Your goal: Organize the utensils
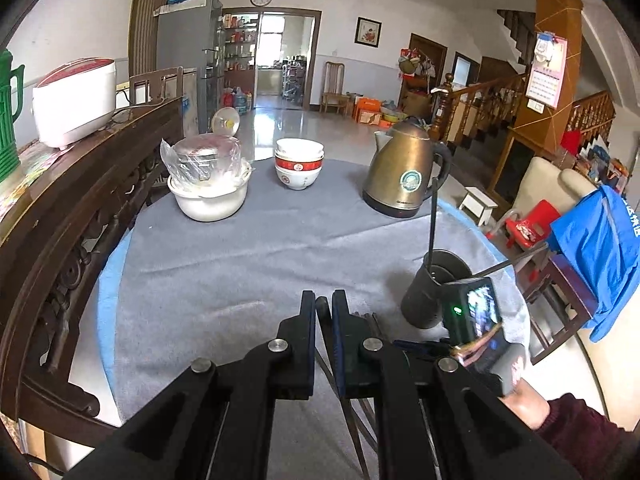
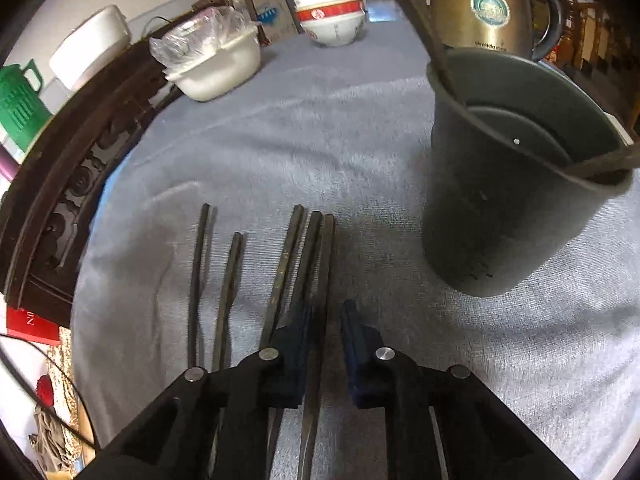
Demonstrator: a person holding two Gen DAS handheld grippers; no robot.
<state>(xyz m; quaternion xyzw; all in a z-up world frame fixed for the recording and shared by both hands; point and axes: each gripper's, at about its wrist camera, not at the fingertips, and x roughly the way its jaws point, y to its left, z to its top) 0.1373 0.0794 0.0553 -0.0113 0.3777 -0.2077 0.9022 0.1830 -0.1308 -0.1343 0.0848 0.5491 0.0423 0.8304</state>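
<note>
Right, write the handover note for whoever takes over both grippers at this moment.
Left gripper: jaws shut on one chopstick, raised above the cloth.
Right gripper: jaws open, low over the table, straddling the rightmost chopstick, not yet gripped.
Holder: dark cup in front of the kettle, two chopsticks already leaning inside.
Left to do: five chopsticks lie on the grey cloth; those and the held one go in the holder.

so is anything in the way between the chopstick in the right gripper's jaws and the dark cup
Nothing visible blocks it. The right gripper straddles one chopstick on the grey cloth, and the cloth between it and the dark cup is bare. The cup's mouth is open, with two chopsticks already leaning on its rim.
</note>
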